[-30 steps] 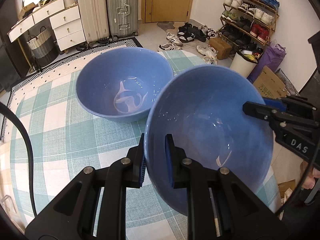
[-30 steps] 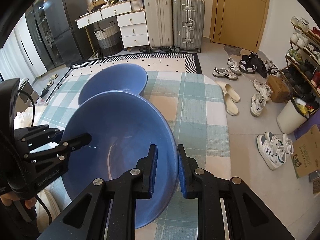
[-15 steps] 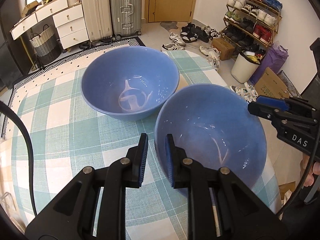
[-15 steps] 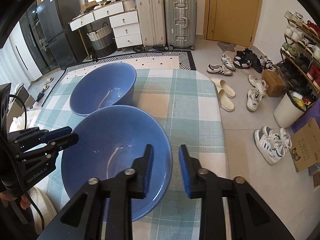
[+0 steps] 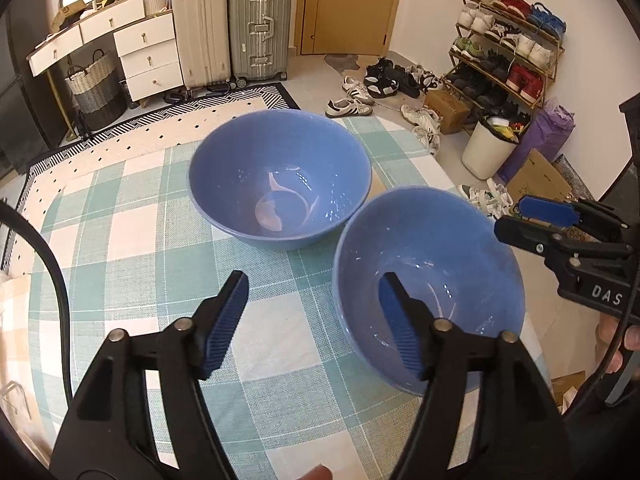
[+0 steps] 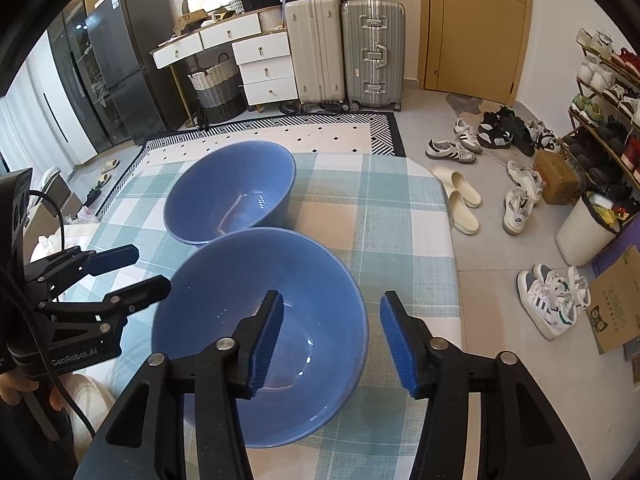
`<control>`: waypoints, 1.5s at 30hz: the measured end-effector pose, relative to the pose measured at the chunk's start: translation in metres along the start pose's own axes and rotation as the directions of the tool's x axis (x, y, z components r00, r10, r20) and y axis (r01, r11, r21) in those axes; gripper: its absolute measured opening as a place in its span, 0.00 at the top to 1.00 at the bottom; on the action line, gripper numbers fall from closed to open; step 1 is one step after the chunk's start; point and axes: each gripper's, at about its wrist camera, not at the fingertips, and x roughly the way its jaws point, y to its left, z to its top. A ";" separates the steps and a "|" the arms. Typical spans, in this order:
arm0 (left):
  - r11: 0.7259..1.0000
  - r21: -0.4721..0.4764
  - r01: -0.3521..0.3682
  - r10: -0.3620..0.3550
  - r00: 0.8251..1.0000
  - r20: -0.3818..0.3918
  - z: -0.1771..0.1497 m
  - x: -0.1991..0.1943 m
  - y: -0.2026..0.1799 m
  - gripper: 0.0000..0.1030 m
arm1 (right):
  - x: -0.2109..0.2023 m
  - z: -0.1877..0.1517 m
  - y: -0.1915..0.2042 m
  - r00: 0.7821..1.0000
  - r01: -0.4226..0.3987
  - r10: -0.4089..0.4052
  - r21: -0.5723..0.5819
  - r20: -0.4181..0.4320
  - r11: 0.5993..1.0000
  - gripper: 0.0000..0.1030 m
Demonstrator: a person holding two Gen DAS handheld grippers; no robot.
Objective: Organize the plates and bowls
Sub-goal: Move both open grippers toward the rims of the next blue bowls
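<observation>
Table with teal, white and peach checked cloth (image 5: pixel 132 240): it carries two bowls, well inside its edges in both views.

Far glossy blue ceramic bowl (image 5: pixel 280 184): upright on the cloth, towards the rug side. It sits close behind the near bowl; whether the rims touch cannot be told, as the right wrist view shows them overlapping and the left wrist view shows a narrow gap.

Near glossy blue ceramic bowl (image 6: pixel 260 332): a second ago it was tilted and clamped at the rim by both tools. It now rests upright on the cloth, released. Judgement: the set-down is complete, and stacking the pair remains open.

Left gripper (image 5: pixel 312 312): jaws spread wide, one finger outside the near bowl's rim and one over its interior, gripping nothing.

Right gripper (image 6: pixel 332 336): likewise parted after release, straddling the near rim without contact that can be confirmed.

Not determinable: the near bowl's base, hidden by the fingers; any plates, none being in view; the pale marks inside the bowls, probably reflections
</observation>
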 end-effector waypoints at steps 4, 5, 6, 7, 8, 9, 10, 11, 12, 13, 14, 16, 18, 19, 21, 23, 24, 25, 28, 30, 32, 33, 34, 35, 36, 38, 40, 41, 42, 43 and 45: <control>1.000 -0.011 -0.002 0.002 1.000 0.011 0.003 -0.005 0.006 0.28 | -0.004 0.004 0.005 1.000 -0.015 0.015 -0.013 0.014 1.000 0.30; 1.000 -0.013 -0.008 0.008 1.000 0.013 0.004 -0.006 0.008 0.28 | -0.005 0.006 0.007 1.000 -0.021 0.022 -0.016 0.017 1.000 0.29; 1.000 -0.014 -0.012 0.012 1.000 0.017 0.005 -0.006 0.009 0.28 | -0.005 0.007 0.008 0.999 -0.027 0.028 -0.018 0.020 0.999 0.24; 1.000 -0.015 -0.016 0.016 1.000 0.019 0.005 -0.007 0.010 0.27 | -0.006 0.009 0.009 0.999 -0.034 0.034 -0.019 0.024 0.999 0.18; 1.000 -0.019 -0.017 0.017 1.000 0.019 0.006 -0.007 0.012 0.27 | -0.007 0.010 0.010 0.999 -0.036 0.036 -0.022 0.028 0.999 0.16; 1.000 -0.024 -0.018 0.018 1.000 0.019 0.007 -0.007 0.013 0.26 | -0.007 0.011 0.012 0.999 -0.037 0.038 -0.027 0.032 0.999 0.15; 0.999 -0.028 -0.021 0.021 1.000 0.019 0.007 -0.007 0.015 0.25 | -0.007 0.012 0.013 0.999 -0.038 0.039 -0.031 0.032 0.999 0.14; 0.999 -0.031 -0.025 0.026 0.999 0.020 0.008 -0.007 0.016 0.25 | -0.007 0.013 0.014 0.999 -0.039 0.040 -0.034 0.031 0.999 0.14; 0.999 -0.034 -0.028 0.028 0.999 0.022 0.009 -0.007 0.018 0.25 | -0.006 0.014 0.015 0.999 -0.039 0.040 -0.037 0.031 0.999 0.14; 0.999 -0.036 -0.030 0.030 0.999 0.023 0.010 -0.006 0.019 0.25 | -0.006 0.016 0.016 0.999 -0.038 0.039 -0.039 0.031 0.999 0.14; 0.999 -0.038 -0.031 0.032 0.999 0.025 0.010 -0.006 0.020 0.24 | -0.005 0.017 0.016 0.999 -0.037 0.038 -0.039 0.031 0.999 0.14; 0.998 -0.041 -0.041 0.042 0.999 0.026 0.012 -0.005 0.022 0.23 | -0.004 0.020 0.017 0.999 -0.039 0.040 -0.040 0.030 0.998 0.13; 0.998 -0.042 -0.043 0.044 0.999 0.027 0.014 -0.005 0.025 0.20 | -0.001 0.023 0.017 0.999 -0.043 0.045 -0.041 0.028 0.998 0.13; 0.998 -0.043 -0.046 0.047 0.998 0.028 0.015 -0.005 0.026 0.19 | 0.000 0.024 0.018 0.999 -0.046 0.047 -0.041 0.027 0.998 0.13; 0.998 -0.050 -0.050 0.051 0.998 0.031 0.018 -0.004 0.030 0.17 | 0.001 0.027 0.018 0.998 -0.050 0.051 -0.040 0.028 0.998 0.13; 0.997 -0.055 -0.052 0.054 0.998 0.034 0.021 -0.003 0.033 0.04 | 0.003 0.030 0.018 0.998 -0.053 0.054 -0.037 0.030 0.998 0.13; 0.997 -0.060 -0.049 0.051 0.998 0.036 0.022 -0.003 0.035 0.02 | 0.004 0.032 0.018 0.998 -0.056 0.057 -0.035 0.030 0.998 0.13; 0.997 -0.063 -0.047 0.049 0.998 0.038 0.023 -0.002 0.036 0.02 | 0.005 0.034 0.018 0.998 -0.059 0.060 -0.033 0.031 0.998 0.13; 0.996 -0.073 -0.056 0.059 0.997 0.040 0.028 -0.002 0.041 0.02 | 0.011 0.042 0.019 0.998 -0.062 0.063 -0.030 0.028 0.998 0.13; 0.995 -0.080 -0.061 0.064 0.997 0.039 0.031 -0.001 0.045 0.02 | 0.014 0.045 0.021 0.998 -0.063 0.064 -0.031 0.025 0.998 0.13; 0.994 -0.087 -0.067 0.071 0.997 0.039 0.035 0.001 0.049 0.02 | 0.018 0.048 0.022 0.997 -0.068 0.069 -0.031 0.019 0.997 0.13; 0.993 -0.091 -0.070 0.073 0.997 0.038 0.036 0.002 0.051 0.02 | 0.020 0.050 0.022 0.997 -0.069 0.070 -0.031 0.018 0.997 0.13; 0.993 -0.095 -0.071 0.075 0.996 0.038 0.038 0.003 0.052 0.02 | 0.022 0.052 0.022 0.997 -0.069 0.069 -0.030 0.015 0.997 0.13; 0.992 -0.099 -0.074 0.078 0.996 0.038 0.040 0.004 0.054 0.02 | 0.024 0.053 0.021 0.997 -0.070 0.070 -0.029 0.013 0.997 0.13; 0.992 -0.103 -0.077 0.082 0.996 0.038 0.041 0.006 0.056 0.02 | 0.026 0.055 0.021 0.997 -0.072 0.072 -0.028 0.011 0.997 0.13; 0.991 -0.106 -0.076 0.080 0.996 0.035 0.044 0.009 0.060 0.02 | 0.031 0.058 0.021 0.997 -0.077 0.077 -0.023 0.008 0.997 0.13; 0.991 -0.109 -0.078 0.082 0.996 0.033 0.047 0.012 0.062 0.02 | 0.036 0.061 0.021 0.997 -0.080 0.080 -0.020 -0.001 0.997 0.13; 0.991 -0.111 -0.079 0.083 0.996 0.032 0.048 0.014 0.063 0.02 | 0.039 0.062 0.021 0.996 -0.084 0.084 -0.018 -0.004 0.996 0.13; 0.990 -0.113 -0.079 0.083 0.996 0.031 0.048 0.016 0.064 0.02 | 0.041 0.063 0.021 0.996 -0.089 0.089 -0.016 -0.008 0.996 0.13; 0.990 -0.115 -0.078 0.082 0.996 0.029 0.049 0.018 0.065 0.02 | 0.044 0.064 0.021 0.995 -0.095 0.095 -0.013 -0.012 0.995 0.13; 0.990 -0.119 -0.079 0.083 0.996 0.025 0.051 0.023 0.068 0.02 | 0.049 0.067 0.021 0.995 -0.100 0.100 -0.011 -0.020 0.995 0.13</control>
